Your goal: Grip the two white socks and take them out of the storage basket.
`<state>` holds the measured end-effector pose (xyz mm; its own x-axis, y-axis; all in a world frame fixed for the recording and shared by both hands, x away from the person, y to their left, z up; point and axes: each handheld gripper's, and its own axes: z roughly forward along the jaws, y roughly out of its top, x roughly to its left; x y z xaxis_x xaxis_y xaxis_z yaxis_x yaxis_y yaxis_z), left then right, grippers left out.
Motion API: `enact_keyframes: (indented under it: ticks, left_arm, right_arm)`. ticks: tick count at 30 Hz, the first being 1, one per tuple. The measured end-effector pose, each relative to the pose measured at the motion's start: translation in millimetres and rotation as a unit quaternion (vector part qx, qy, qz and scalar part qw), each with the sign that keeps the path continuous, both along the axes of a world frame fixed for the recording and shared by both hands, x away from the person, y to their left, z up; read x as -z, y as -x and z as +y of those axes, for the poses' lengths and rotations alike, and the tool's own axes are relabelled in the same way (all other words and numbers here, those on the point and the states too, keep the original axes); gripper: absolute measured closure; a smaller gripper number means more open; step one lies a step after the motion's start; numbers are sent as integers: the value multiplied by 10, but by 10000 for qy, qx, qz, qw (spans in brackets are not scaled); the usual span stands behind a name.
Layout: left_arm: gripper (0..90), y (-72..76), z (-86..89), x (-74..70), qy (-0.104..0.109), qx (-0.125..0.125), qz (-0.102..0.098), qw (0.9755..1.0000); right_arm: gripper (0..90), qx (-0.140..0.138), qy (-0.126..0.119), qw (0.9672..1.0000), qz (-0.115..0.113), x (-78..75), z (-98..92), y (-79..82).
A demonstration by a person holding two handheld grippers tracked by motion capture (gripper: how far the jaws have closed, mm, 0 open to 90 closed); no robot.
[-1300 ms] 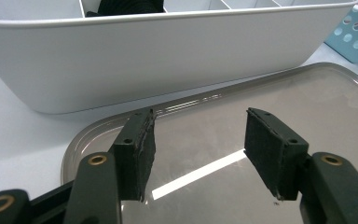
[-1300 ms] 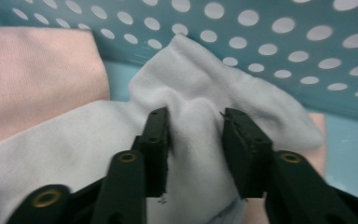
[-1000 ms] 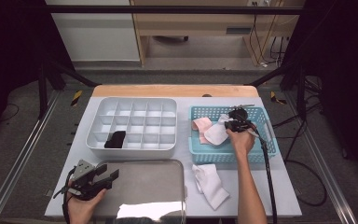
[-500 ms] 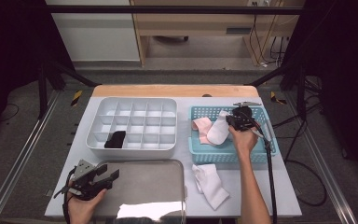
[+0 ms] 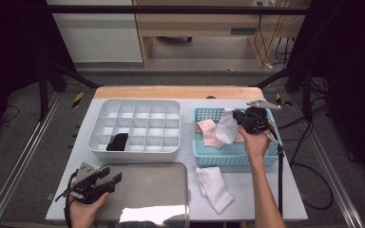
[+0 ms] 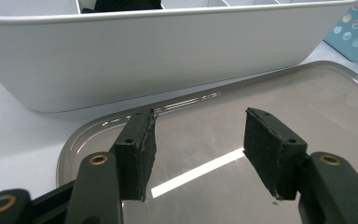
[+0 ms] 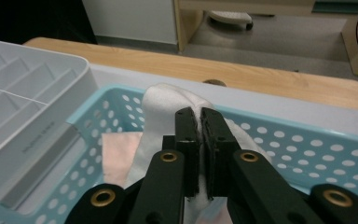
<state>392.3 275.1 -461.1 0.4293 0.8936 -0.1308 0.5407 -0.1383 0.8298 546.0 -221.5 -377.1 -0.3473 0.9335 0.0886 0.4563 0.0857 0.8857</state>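
Observation:
My right gripper (image 5: 238,117) (image 7: 200,116) is shut on a white sock (image 5: 227,129) (image 7: 163,100), which hangs over the blue perforated basket (image 5: 233,159) (image 7: 298,140). Its jaws have just been closing with the sock between them. A pink sock (image 5: 206,129) (image 7: 119,149) lies in the basket below. At the front left, my left gripper (image 5: 116,179) (image 6: 198,126) stands open over the near-left corner of a metal tray (image 5: 161,190) (image 6: 335,93), with nothing between its pads.
A white divided organizer (image 5: 138,123) (image 6: 121,51) sits left of the basket, with a black sock (image 5: 119,141) (image 6: 126,3) in a front compartment. Another white sock (image 5: 214,187) lies on the table in front of the basket. A wooden strip (image 5: 171,91) runs along the far edge.
My right gripper has risen out of the basket, lifting the white sock with it. The left gripper has stayed where it was.

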Motion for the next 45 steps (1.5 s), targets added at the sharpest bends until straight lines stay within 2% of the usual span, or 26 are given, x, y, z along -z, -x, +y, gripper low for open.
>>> enact_keyframes:
  ticks: [7,22,25,32,37,38,39,44,45]
  left_arm:
    - [424,-3,-1,1,-7,-5,7,10000]
    - [424,0,-11,0,5,-1,-2,10000]
    - [425,2,-15,0,10,4,-3,10000]
    - [425,5,-16,-4,9,7,-15,10000]
    - [427,11,-20,-9,6,9,-25,10000]
    - [427,11,-20,-9,6,9,-25,10000]
    - [427,11,-19,-11,14,5,-28,10000]
    - [427,9,-23,-9,-3,20,-22,10000]
    - [427,11,-27,-10,9,20,-25,10000]
  right_arm:
    - [863,-199,-237,9990,-318,-186,-22,209]
    - [863,-567,-176,9952,-774,-520,4,588]
    - [862,-677,-260,9933,-895,-596,17,710]
    - [862,-885,-274,9904,-1026,-641,66,908]
    - [862,-1132,-351,9861,-1161,-713,100,1110]
    - [862,-1132,-351,9861,-1161,-713,100,1110]
    - [862,-1212,-364,9848,-1191,-726,108,1178]
    - [861,-1325,-427,9826,-1233,-733,111,1317]
    - [859,-1355,-454,9817,-1261,-730,104,1385]
